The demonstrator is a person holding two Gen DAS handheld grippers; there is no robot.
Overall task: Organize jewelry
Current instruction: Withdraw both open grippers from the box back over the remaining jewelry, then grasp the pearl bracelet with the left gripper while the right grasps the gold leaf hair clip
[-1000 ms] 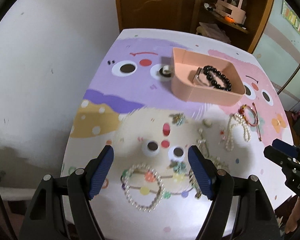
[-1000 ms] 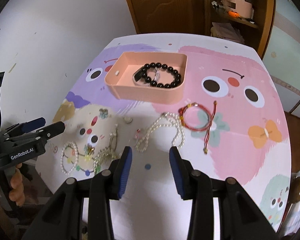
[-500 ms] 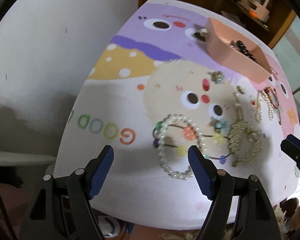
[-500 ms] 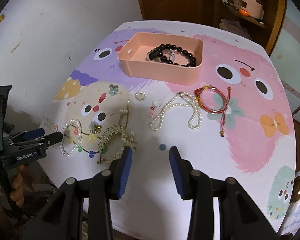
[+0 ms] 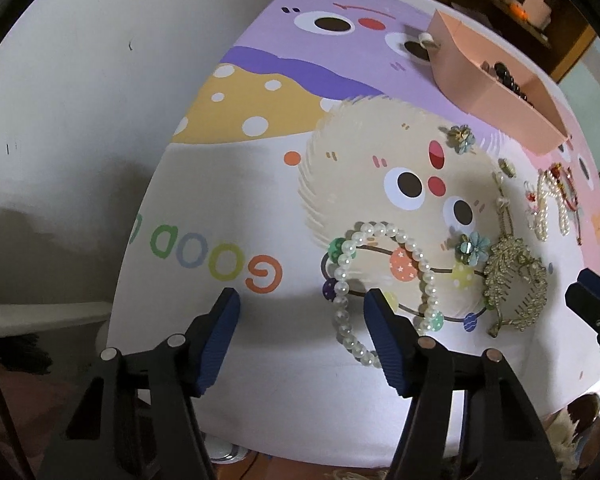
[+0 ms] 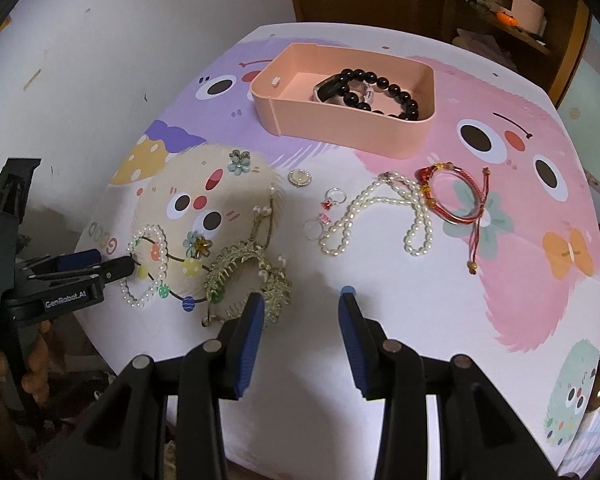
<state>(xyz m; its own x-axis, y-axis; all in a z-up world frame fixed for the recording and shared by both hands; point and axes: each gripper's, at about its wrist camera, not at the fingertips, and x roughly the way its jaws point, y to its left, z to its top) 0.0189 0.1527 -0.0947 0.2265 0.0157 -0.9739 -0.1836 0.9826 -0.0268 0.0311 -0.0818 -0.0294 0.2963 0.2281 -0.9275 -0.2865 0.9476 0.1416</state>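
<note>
Pearl bracelet [image 5: 380, 284] lies flat at the tablecloth's [image 5: 228, 208] near edge — an oval, long axis running toward the left gripper [image 5: 300, 312], whose empty jaws have just been closing above it; right gripper [image 6: 300, 308] half-open, empty.

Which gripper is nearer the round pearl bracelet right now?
Left. The left gripper hovers at the pearl bracelet, one finger over its loop, jaws open and just narrowed. The right gripper is off to the side, beyond the gold hair comb.
</note>
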